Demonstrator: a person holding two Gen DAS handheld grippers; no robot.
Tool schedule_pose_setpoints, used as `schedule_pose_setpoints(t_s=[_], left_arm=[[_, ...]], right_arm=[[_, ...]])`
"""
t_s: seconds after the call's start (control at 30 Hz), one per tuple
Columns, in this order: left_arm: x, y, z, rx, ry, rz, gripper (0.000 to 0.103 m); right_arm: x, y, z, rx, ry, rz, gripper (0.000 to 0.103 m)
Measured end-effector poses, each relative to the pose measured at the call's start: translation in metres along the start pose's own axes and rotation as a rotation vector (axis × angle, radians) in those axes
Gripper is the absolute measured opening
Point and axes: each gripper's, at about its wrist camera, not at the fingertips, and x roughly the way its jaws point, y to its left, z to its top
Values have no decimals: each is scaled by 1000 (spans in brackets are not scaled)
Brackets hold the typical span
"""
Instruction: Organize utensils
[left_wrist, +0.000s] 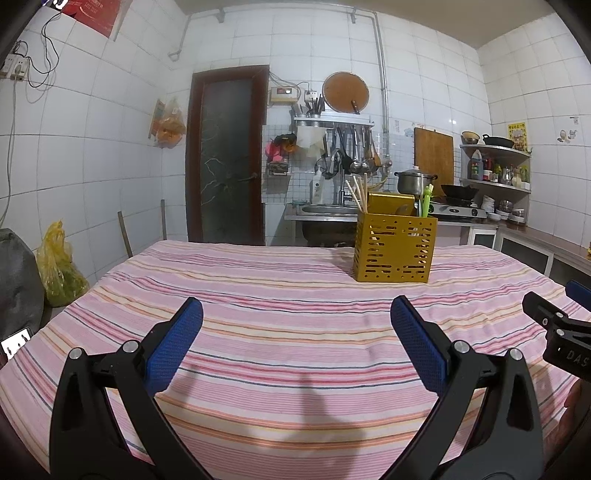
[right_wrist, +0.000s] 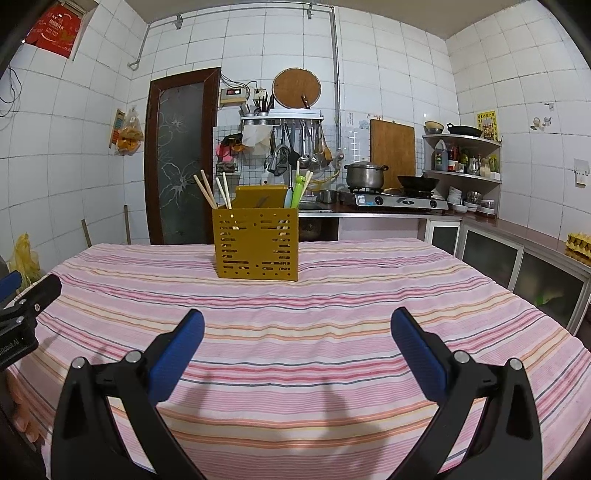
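- The yellow holder stands upright on the striped tablecloth, toward its far edge.
- Chopsticks lean out of the holder's left part; green and blue utensils rise from its right part.
- The left gripper hovers nearer than the holder, jaws wide, holding nothing.
- The right gripper hovers nearer than the holder too, jaws wide and empty.
- A stove sits on the counter behind the holder.
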Motion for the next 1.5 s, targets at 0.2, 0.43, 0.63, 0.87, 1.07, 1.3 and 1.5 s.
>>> schedule_pose_setpoints(t_s=[0.2, 0.43, 0.63, 0.87, 1.07, 1.3, 1.5], left_arm=[[0, 0, 0, 1, -1, 0, 98], [0, 0, 0, 1, 0, 1, 98], [0, 0, 0, 1, 0, 1, 98], [0, -1, 0, 2, -1, 1, 98], [0, 1, -2, 6, -9, 1, 98], [0, 2, -2, 5, -10, -3, 98], [0, 2, -2, 5, -10, -3, 98]], right_arm=[[-2, 0, 0, 5, -1, -1, 99], [-1, 1, 0, 0, -6, -6, 99], [-1, 0, 0, 1, -8, -7, 99], [-1, 0, 0, -1, -7, -6, 99], [-2, -1, 0, 0, -8, -7, 99], [-1, -1, 0, 3, -7, -11, 99], [-1, -1, 0, 3, -7, -11, 99]])
